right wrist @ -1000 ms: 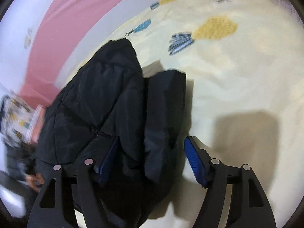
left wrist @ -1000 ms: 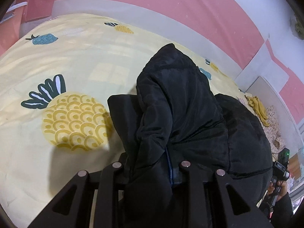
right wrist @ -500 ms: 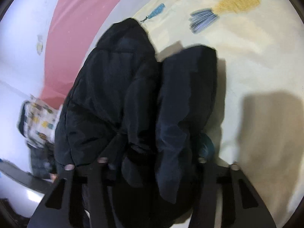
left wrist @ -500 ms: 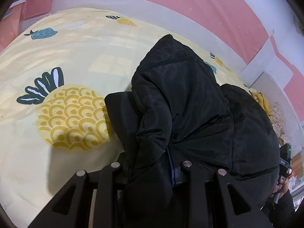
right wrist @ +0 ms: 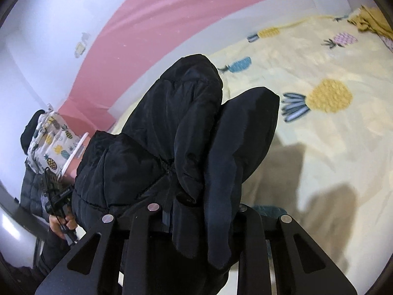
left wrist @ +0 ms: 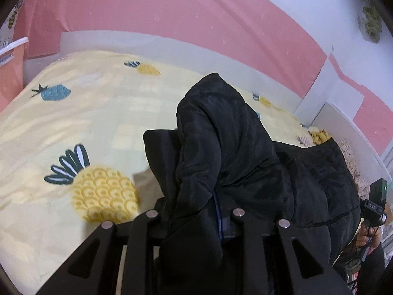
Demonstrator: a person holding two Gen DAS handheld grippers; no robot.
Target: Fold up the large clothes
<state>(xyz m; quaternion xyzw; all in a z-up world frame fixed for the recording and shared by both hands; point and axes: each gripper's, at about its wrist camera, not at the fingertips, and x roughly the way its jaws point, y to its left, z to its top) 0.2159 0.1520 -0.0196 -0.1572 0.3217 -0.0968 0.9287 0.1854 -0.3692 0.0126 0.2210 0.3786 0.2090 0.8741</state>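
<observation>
A black padded jacket [left wrist: 233,152] is held up above a yellow pineapple-print bed sheet [left wrist: 81,113]. My left gripper [left wrist: 196,218] is shut on a thick bunch of the jacket; the cloth hides its fingertips. My right gripper [right wrist: 199,211] is shut on another bunch of the same jacket [right wrist: 172,127], with a sleeve [right wrist: 235,147] hanging over its right finger. The jacket stretches between the two grippers. The right gripper's handle and the hand on it show at the right edge of the left wrist view [left wrist: 373,211].
The bed [right wrist: 331,147] spreads out below and ahead, with a white bed frame [left wrist: 147,41] and a pink wall [left wrist: 172,7] behind. A yellow cloth [right wrist: 368,19] lies at the bed's far end. A pineapple-print fabric bundle [right wrist: 51,142] stands beside the bed.
My right gripper was open around the jacket and has shut on it. Both grippers have lifted, raising the jacket off the sheet.
</observation>
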